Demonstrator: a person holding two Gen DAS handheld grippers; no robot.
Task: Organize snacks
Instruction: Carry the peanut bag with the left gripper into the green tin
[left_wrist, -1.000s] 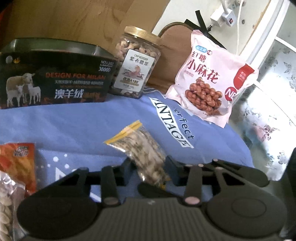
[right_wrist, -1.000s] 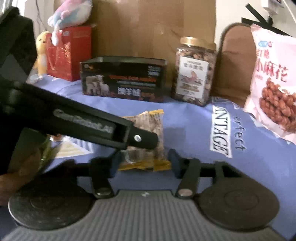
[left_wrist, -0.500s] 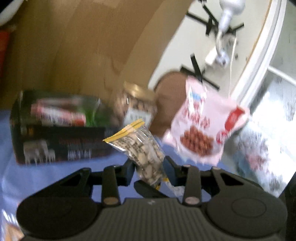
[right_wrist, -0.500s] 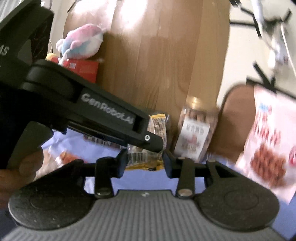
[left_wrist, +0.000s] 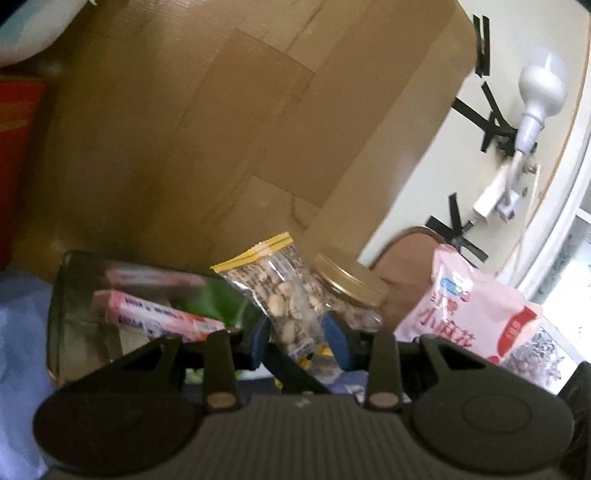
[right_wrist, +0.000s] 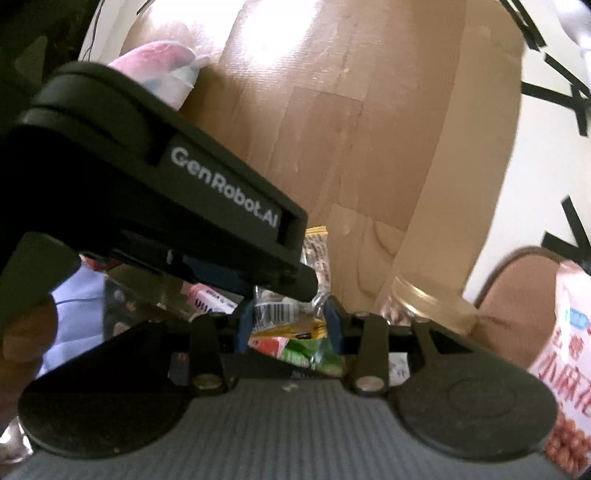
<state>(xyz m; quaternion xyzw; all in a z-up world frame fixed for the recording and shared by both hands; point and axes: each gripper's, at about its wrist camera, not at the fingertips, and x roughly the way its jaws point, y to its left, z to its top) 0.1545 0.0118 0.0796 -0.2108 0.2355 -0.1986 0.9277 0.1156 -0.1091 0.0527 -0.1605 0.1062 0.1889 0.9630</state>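
Cardboard backdrop behind; left tool (left_wrist: 297, 334) and right tool (right_wrist: 286, 325) both pinch the nut packet (left_wrist: 284, 291). Judgement: keep it level, drop into the dark box (left_wrist: 85, 314) at left.

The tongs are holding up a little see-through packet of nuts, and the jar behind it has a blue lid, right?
Not quite. The jar has a gold lid, as the left wrist view shows. The left tongs do hold up the little see-through packet of nuts.
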